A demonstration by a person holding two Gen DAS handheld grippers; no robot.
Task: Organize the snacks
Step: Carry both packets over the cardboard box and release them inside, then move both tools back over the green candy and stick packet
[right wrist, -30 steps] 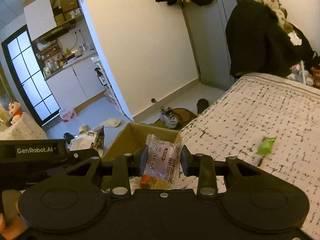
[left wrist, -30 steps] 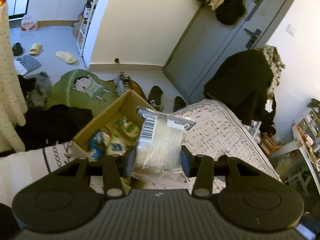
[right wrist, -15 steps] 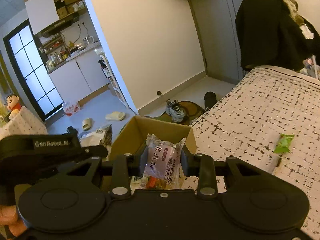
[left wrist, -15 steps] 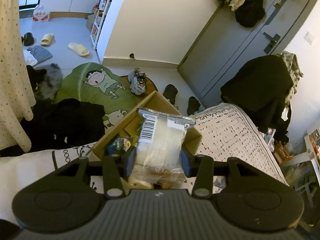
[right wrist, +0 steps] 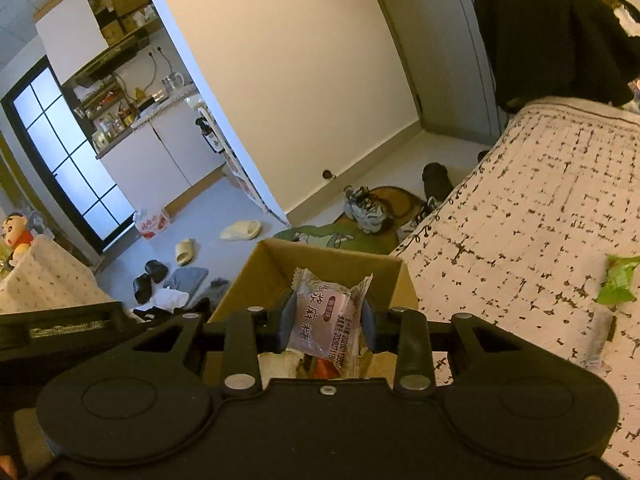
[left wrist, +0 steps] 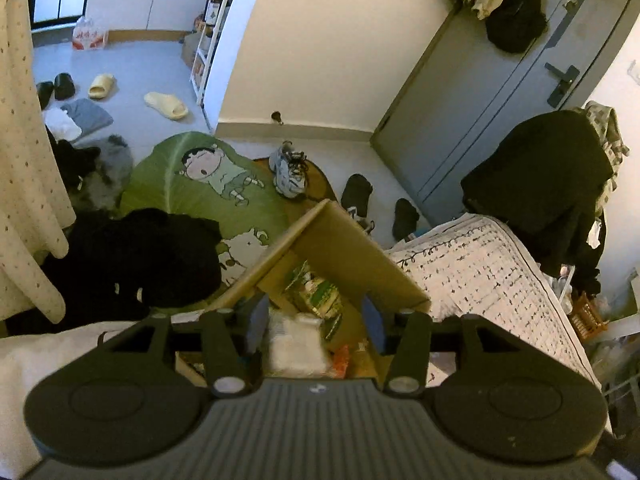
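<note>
A brown cardboard box [left wrist: 352, 252] sits at the bed's edge and holds several snack packs [left wrist: 320, 292]. My left gripper [left wrist: 316, 320] hangs open over the box; a blurred clear snack packet [left wrist: 296, 346] lies below its jaws, apart from both fingers. My right gripper [right wrist: 328, 318] is shut on a pink-labelled clear snack packet [right wrist: 326, 314] and holds it above the box [right wrist: 324, 258]. A green snack pack [right wrist: 618, 280] lies on the bed to the right.
The bed has a white patterned cover [right wrist: 540, 208]. Below are a green cartoon rug [left wrist: 204, 184], sneakers [left wrist: 288, 168], slippers [left wrist: 166, 104] and dark clothes [left wrist: 132, 256]. A grey door [left wrist: 500, 92] stands beyond. The left gripper body [right wrist: 68, 326] is at the right view's left.
My left gripper has opened and the clear packet has dropped out of it toward the box. Both grippers moved forward over the box. The right gripper still holds its packet.
</note>
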